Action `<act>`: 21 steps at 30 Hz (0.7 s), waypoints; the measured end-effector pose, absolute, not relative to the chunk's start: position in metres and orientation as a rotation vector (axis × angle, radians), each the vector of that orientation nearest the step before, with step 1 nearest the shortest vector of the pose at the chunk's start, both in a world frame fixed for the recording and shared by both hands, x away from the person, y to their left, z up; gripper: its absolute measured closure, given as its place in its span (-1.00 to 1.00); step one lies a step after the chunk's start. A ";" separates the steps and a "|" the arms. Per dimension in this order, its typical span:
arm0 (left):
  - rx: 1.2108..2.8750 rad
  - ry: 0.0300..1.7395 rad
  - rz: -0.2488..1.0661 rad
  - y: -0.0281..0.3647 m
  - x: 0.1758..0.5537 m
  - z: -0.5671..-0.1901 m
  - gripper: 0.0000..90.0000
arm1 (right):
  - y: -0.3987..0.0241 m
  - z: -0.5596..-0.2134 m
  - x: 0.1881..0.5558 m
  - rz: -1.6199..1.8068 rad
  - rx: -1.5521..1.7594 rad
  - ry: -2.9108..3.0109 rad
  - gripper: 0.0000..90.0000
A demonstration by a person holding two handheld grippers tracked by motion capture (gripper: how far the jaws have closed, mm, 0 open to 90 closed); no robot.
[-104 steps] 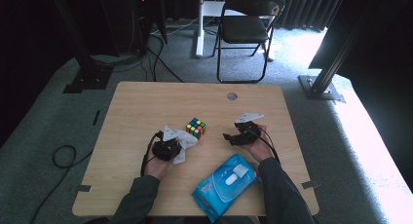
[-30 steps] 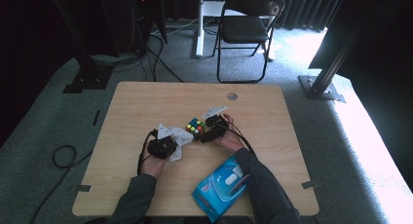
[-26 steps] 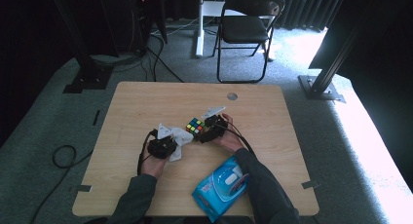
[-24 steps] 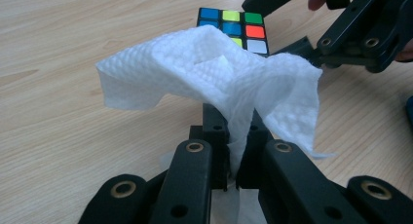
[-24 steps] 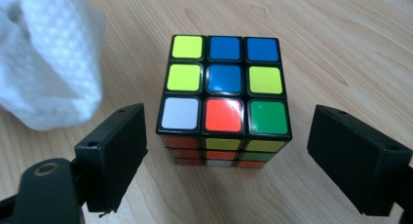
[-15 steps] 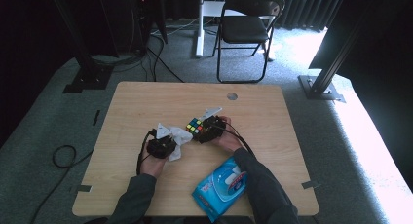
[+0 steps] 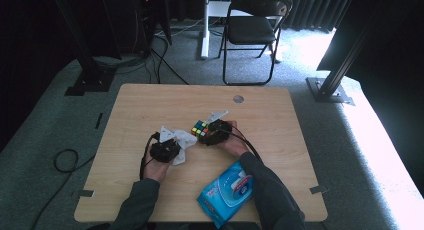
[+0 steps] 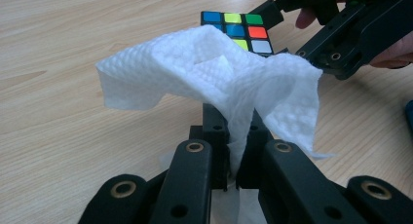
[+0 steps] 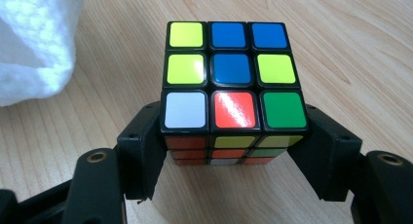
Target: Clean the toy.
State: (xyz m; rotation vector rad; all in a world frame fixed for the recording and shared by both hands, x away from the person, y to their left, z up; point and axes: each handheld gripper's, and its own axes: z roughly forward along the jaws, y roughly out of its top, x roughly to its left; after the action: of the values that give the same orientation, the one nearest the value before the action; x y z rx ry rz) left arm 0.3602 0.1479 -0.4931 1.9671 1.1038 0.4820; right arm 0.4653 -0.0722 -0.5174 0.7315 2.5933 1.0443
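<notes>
1. Near the worktop's (image 7: 125, 115) front edge lies a blue pack of wipes (image 7: 227, 192), its long axis running diagonally towards the far right corner.
2. The left tool (image 8: 233, 158) is clenched on a white wipe (image 8: 214, 73), which rises crumpled and floppy from between the jaws.
3. Just beyond, around the worktop's middle, a puzzle cube (image 9: 233, 83) sits flat; it is black-edged with scrambled stickers, yellow, blue, white, red and green on top.
4. The right tool (image 9: 234, 156) has just been closing; its jaws flank the cube's lower sides, apparently touching.
5. Earlier the right tool sat apart, towards the right edge; now it is at the cube.
</notes>
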 end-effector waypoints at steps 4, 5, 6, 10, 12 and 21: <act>1.970 1.102 0.482 0.148 0.360 -0.493 0.91 | -0.070 -0.519 0.466 1.035 0.723 2.601 -0.38; 1.970 1.101 0.482 0.148 0.360 -0.493 0.91 | -0.069 -0.520 0.466 1.022 0.716 2.605 -0.37; 1.969 1.102 0.482 0.148 0.360 -0.493 0.91 | -0.068 -0.520 0.465 1.014 0.715 2.608 -0.35; 1.970 1.103 0.481 0.147 0.361 -0.494 0.91 | -0.069 -0.520 0.465 1.014 0.721 2.605 -0.27; 1.969 1.102 0.482 0.147 0.360 -0.494 0.91 | -0.069 -0.520 0.465 1.019 0.710 2.602 -0.26; 1.951 1.110 0.492 0.152 0.360 -0.491 0.91 | -0.070 -0.517 0.459 1.049 0.664 2.599 -0.24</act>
State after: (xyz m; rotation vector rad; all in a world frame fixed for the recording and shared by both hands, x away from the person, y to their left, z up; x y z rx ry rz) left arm 0.3604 0.1523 -0.4908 1.9508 1.1097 0.4920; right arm 0.4589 -0.0702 -0.5171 0.6640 2.5987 1.0492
